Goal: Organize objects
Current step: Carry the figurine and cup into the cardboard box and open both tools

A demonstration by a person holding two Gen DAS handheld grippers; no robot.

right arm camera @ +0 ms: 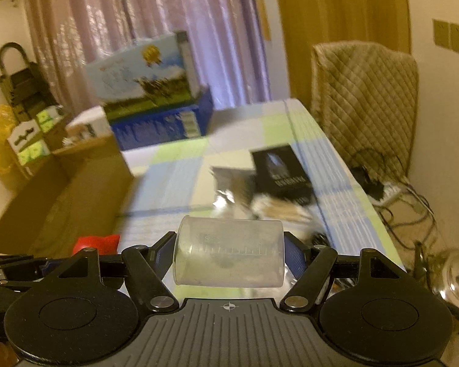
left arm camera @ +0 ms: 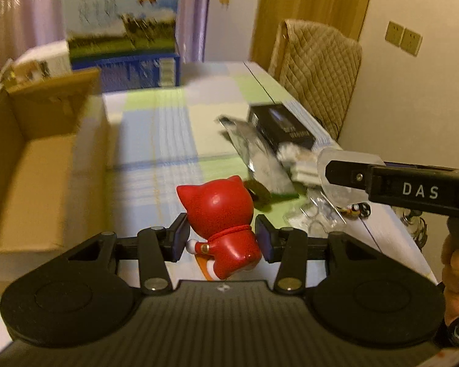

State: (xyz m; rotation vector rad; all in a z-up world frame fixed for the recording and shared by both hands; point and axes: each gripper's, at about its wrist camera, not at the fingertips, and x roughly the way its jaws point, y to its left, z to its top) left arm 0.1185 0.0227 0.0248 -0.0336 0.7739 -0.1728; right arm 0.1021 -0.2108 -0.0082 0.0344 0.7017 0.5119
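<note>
Left claw: the left claw [left arm camera: 222,240] pinches a glossy red hard-plastic cat figurine [left arm camera: 222,218] by its body, one blue pad on each flank, ears up and its back to the camera.
Right claw: the right claw [right arm camera: 229,257] is pressed onto a clear plastic measuring cup [right arm camera: 229,252], which lies sideways, its long axis running straight from one pad to the other; a faint moulded scale shows on its wall.
Key relation: the open brown cardboard box [left arm camera: 39,165] sits to the left of both claws on the counter [left arm camera: 159,140], just beside the left claw and farther from the right one, so I judge the figurine has the shorter trip; the cup must cross leftward.
Figurine: smooth, rounded, rigid; it looks slippery, though the pads hold it squarely.
Cup: thin-walled cylinder, light; I judge a hard squeeze could flex it.
Middle distance: a crinkled silver foil pouch [left arm camera: 257,156] and a matte black rectangular carton [left arm camera: 280,128] remain on the checked cloth, touching or overlapping.
Far end: a blue printed cardboard box [left arm camera: 122,36] stands upright before the pink curtains [left arm camera: 24,9].
</note>
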